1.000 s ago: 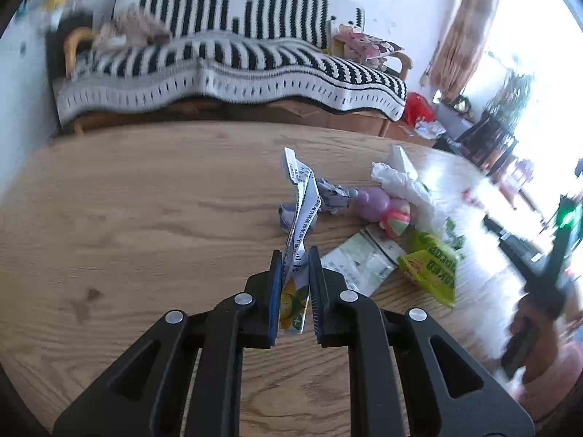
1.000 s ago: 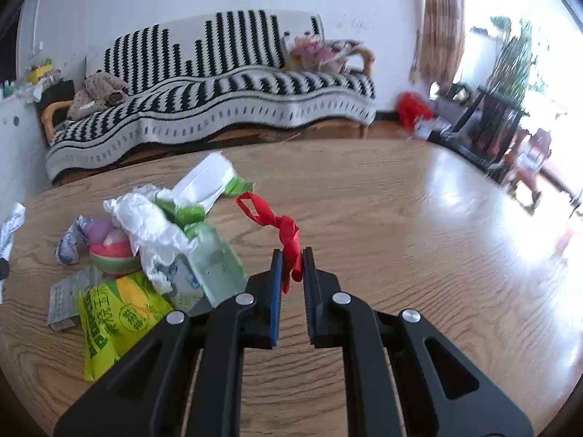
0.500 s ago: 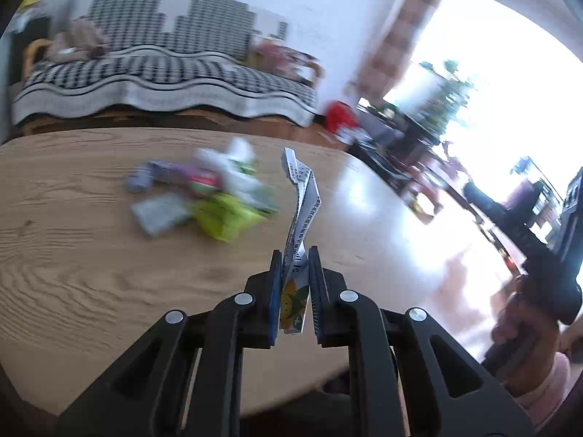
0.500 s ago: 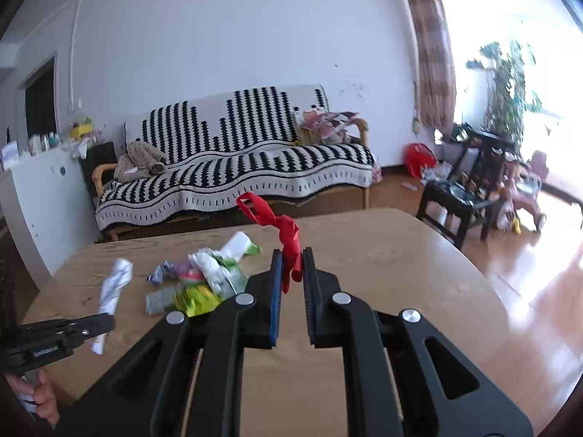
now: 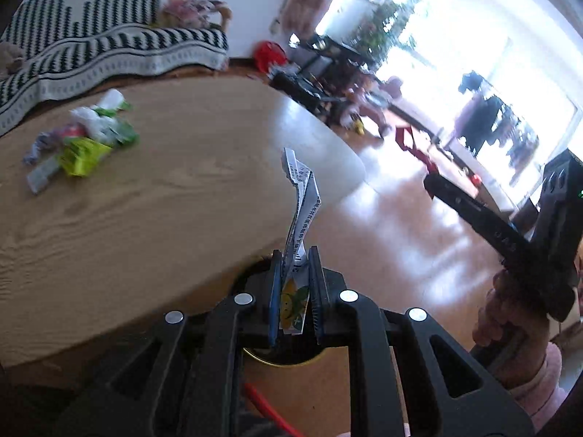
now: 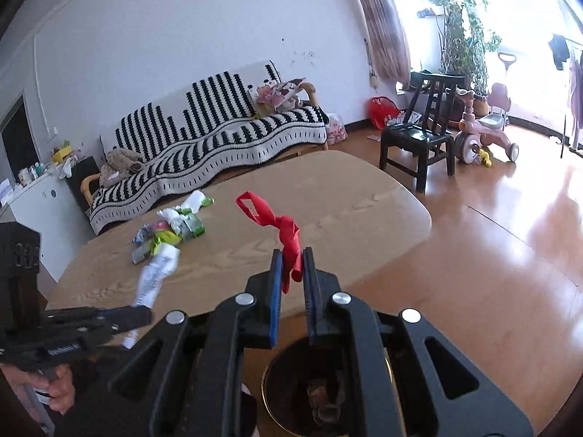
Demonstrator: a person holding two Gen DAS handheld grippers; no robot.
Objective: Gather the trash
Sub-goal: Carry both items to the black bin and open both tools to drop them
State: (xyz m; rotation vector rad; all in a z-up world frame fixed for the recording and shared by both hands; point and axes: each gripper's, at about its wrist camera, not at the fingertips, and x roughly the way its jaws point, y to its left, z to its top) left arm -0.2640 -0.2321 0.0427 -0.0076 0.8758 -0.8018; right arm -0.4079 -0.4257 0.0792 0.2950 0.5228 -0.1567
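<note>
Table edge (image 6: pixel 364 284) right below me; left gripper (image 5: pixel 294 284) pinching wrapper (image 5: pixel 300 211), right gripper (image 6: pixel 291 280) pinching red scrap (image 6: pixel 282 225), bin (image 6: pixel 328 393) underneath, open floor (image 6: pixel 492 255) beyond.

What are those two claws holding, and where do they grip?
Left gripper pinches a printed paper wrapper by its lower end; right gripper pinches a red strip near one end.

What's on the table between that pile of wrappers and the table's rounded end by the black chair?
Nothing: past the wrapper pile, the table is bare wood, in the right wrist view.
</note>
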